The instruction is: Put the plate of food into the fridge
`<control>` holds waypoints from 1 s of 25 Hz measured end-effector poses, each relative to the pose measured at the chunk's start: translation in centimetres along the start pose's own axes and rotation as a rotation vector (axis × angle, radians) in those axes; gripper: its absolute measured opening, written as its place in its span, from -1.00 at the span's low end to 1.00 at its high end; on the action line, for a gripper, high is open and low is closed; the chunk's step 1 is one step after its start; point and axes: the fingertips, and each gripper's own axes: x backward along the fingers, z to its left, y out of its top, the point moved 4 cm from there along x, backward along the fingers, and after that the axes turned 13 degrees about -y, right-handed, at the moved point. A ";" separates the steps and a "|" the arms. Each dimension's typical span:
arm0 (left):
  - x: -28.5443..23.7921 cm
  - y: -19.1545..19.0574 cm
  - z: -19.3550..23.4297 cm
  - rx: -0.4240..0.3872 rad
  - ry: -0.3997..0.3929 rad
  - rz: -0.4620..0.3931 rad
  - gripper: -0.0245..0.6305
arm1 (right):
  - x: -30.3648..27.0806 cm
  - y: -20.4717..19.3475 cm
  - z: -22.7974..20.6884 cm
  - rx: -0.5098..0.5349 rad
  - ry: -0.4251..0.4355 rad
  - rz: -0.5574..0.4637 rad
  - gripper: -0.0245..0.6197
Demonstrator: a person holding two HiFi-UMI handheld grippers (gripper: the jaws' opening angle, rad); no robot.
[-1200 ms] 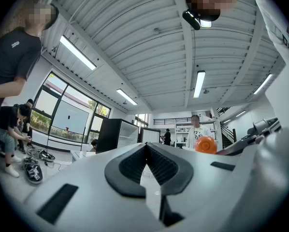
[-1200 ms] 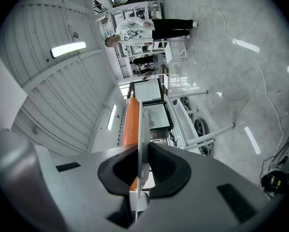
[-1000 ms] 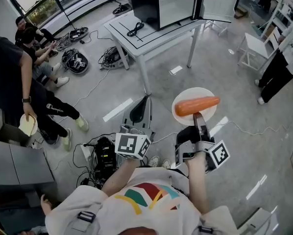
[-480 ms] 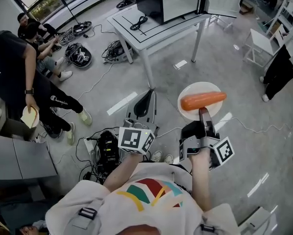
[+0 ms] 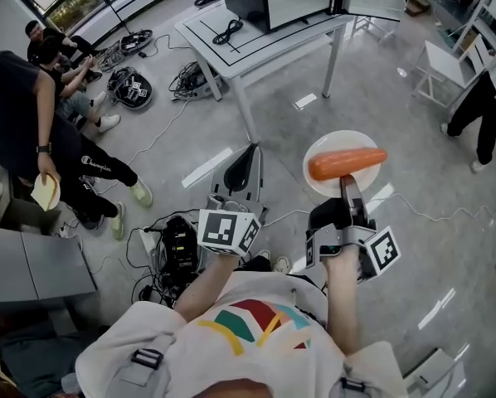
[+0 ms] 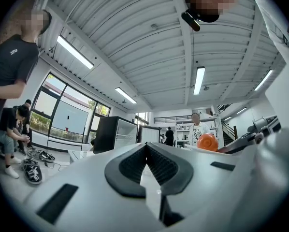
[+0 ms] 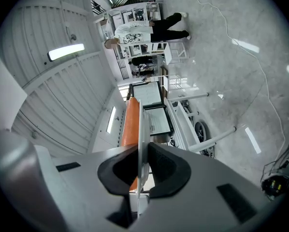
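Right tongs (image 5: 346, 182) clamp white plate (image 5: 321, 149) by near rim; carrot (image 5: 347, 162) loose, likely rolls, so keep level. Plate stiff, slick, breakable. Left tongs (image 5: 246, 157) closed, empty.

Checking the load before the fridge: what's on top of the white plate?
One orange carrot lies across the plate, whose rim the right gripper clamps. The plate's surface beneath the carrot is covered.

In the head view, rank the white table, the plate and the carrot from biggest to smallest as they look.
1. white table, largest though farthest away.
2. plate.
3. carrot, about as long as the plate is wide but far narrower.
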 end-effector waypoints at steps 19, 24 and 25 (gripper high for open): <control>-14.8 -5.1 8.5 0.041 0.031 0.008 -0.91 | -16.3 6.6 2.0 0.034 -0.072 0.021 -0.88; -22.1 -5.4 13.7 0.030 0.022 0.005 -0.91 | -24.3 8.0 4.7 0.065 -0.070 0.019 -0.88; -24.4 -5.3 15.3 0.032 0.024 0.002 -0.91 | -26.9 8.5 5.8 0.074 -0.067 0.023 -0.88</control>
